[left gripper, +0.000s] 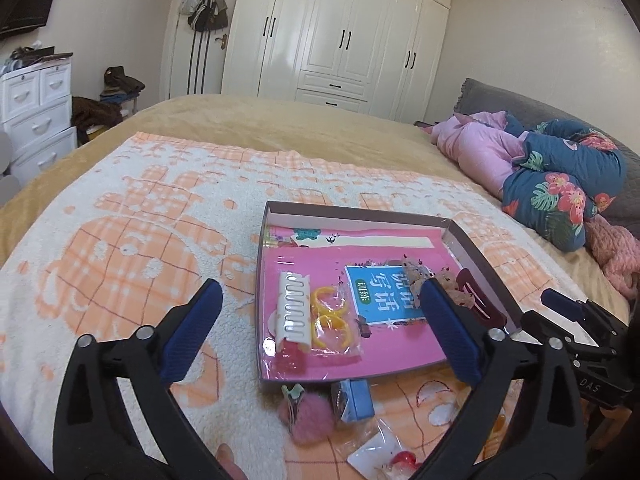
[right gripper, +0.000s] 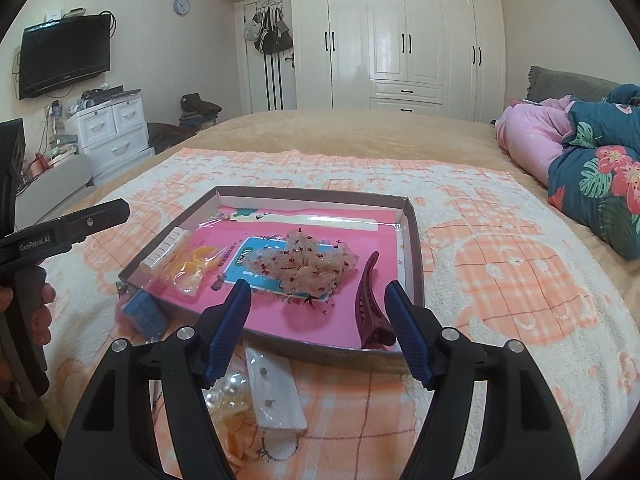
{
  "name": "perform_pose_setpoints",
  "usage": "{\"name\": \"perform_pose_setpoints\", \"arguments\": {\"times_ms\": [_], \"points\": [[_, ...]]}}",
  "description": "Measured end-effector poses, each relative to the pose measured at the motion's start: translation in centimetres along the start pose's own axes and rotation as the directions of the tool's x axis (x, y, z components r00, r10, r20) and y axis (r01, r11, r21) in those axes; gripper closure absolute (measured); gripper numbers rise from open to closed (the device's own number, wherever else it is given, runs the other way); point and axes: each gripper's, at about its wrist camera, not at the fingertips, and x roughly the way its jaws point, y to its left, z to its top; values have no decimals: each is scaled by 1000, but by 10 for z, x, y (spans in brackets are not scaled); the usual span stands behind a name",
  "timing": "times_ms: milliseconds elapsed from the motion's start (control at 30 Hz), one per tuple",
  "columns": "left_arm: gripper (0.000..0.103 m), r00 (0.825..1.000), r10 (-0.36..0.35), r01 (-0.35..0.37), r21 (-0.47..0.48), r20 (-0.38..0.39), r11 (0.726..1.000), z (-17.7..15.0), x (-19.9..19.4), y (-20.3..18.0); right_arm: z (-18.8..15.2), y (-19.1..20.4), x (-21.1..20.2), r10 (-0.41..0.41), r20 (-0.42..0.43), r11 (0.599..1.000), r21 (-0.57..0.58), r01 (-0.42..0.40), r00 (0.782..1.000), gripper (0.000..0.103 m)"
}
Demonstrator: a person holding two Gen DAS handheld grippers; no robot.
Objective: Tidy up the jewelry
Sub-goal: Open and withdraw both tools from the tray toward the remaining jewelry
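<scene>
A shallow brown box [left gripper: 360,216] [right gripper: 312,192] with a pink lining lies on the bed's patterned blanket. Inside it are a white comb clip [left gripper: 294,306] [right gripper: 164,250], yellow rings in a clear bag [left gripper: 330,314] [right gripper: 196,260], a sheer dotted scrunchie [right gripper: 308,262] and a maroon hair clip [right gripper: 370,300]. My left gripper [left gripper: 320,287] hangs open over the box's near left part, holding nothing. My right gripper [right gripper: 318,286] is open and empty above the box's near edge, with the maroon clip just inside its right finger. In front of the box lie a pink pompom clip [left gripper: 312,416], a small blue box [left gripper: 354,400] [right gripper: 144,314], an earring card [right gripper: 276,392] and pearls [right gripper: 228,394].
Rolled pink and floral quilts [left gripper: 560,176] [right gripper: 592,168] lie at the right of the bed. A white wardrobe [right gripper: 400,40] stands behind, and white drawers [left gripper: 36,120] stand at the left. A person's hand [right gripper: 38,312] grips the left gripper's handle.
</scene>
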Motion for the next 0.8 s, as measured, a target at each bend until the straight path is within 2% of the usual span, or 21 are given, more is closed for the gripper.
{"name": "perform_pose_setpoints", "arguments": {"times_ms": [433, 700, 800], "points": [[12, 1000, 10, -9, -20, 25, 1000, -4, -20, 1, -7, 6, -28, 18, 17, 1000, -18, -17, 1000, 36], [12, 1000, 0, 0, 13, 12, 1000, -17, -33, -7, -16, 11, -42, 31, 10, 999, -34, -30, 999, 36], [12, 1000, -5, 5, 19, 11, 1000, -20, -36, -10, -20, 13, -47, 30, 9, 999, -36, -30, 1000, 32]]}}
